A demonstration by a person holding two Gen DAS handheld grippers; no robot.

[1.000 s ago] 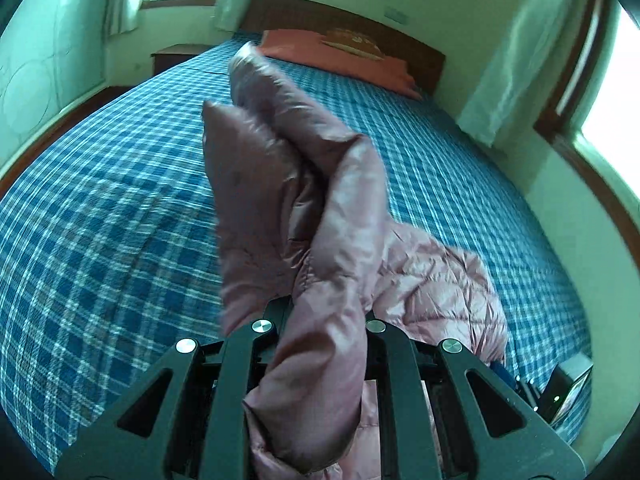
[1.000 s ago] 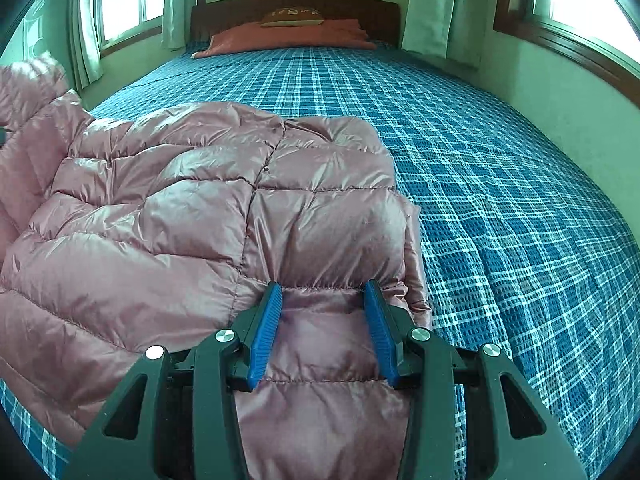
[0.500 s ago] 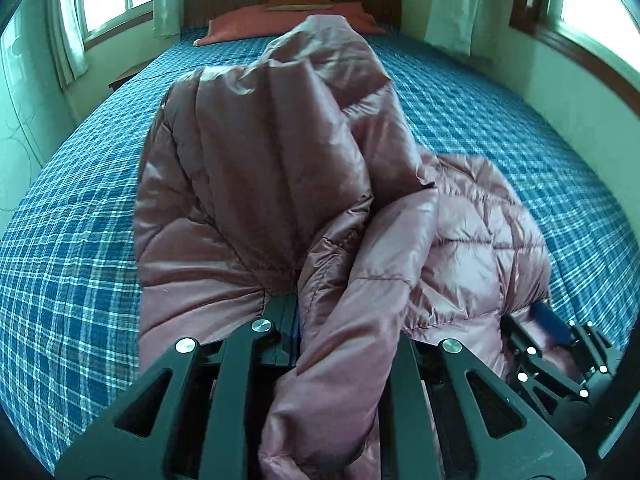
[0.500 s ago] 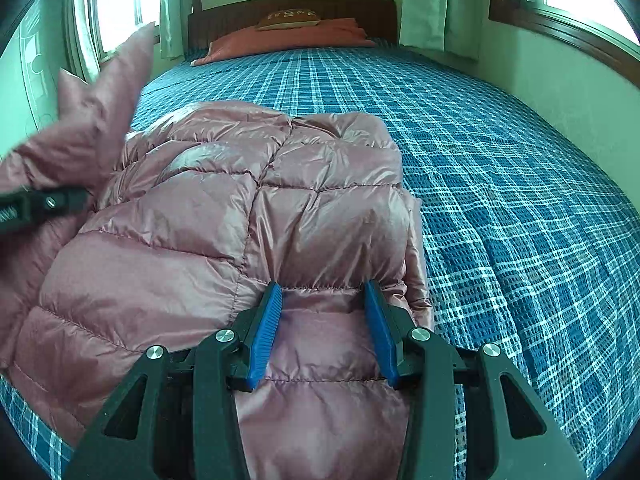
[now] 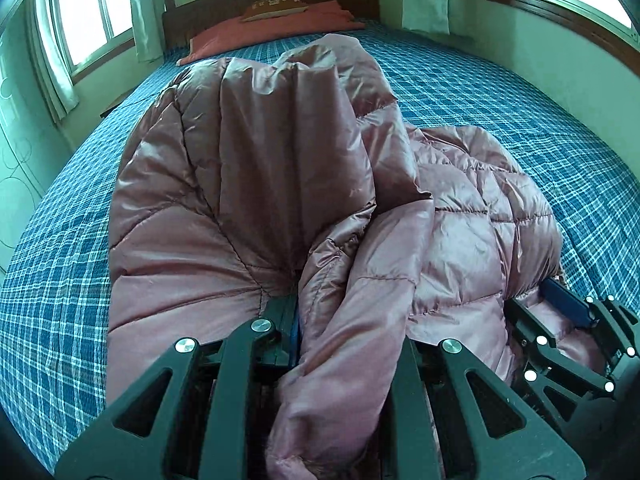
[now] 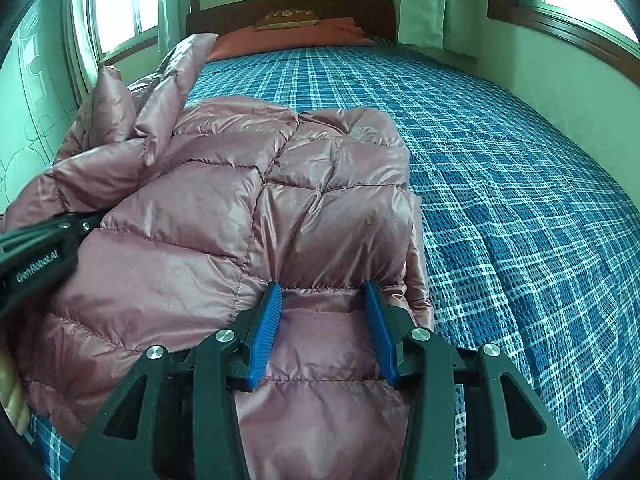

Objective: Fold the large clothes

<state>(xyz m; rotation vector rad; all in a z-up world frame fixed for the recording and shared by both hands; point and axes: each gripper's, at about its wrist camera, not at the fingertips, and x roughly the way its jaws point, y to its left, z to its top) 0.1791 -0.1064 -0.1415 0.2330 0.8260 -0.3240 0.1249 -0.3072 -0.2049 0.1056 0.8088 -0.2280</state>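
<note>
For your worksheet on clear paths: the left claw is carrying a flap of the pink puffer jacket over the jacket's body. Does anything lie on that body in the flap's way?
Nothing visible does. The left claw grips the flap, and the pink puffer jacket body is bare; the open right claw sits only at its near edge.

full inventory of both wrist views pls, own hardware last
puffer jacket: 1, glossy dusty pink, quilted, on the near part of the bed; one part lifted and bunched at the left gripper
bedspread: 1, blue and white plaid, covers the bed
pillow: 1, orange-red, at the headboard
small cushion: 1, brown, on the pillow
headboard: 1, dark wood, far end
windows: 2 seen, wood-framed, left and right walls
curtains: pale green, beside the windows
left gripper: 1, black, shut on jacket fabric
right gripper: 1, black, blue fingers apart, over the jacket's near right edge
</note>
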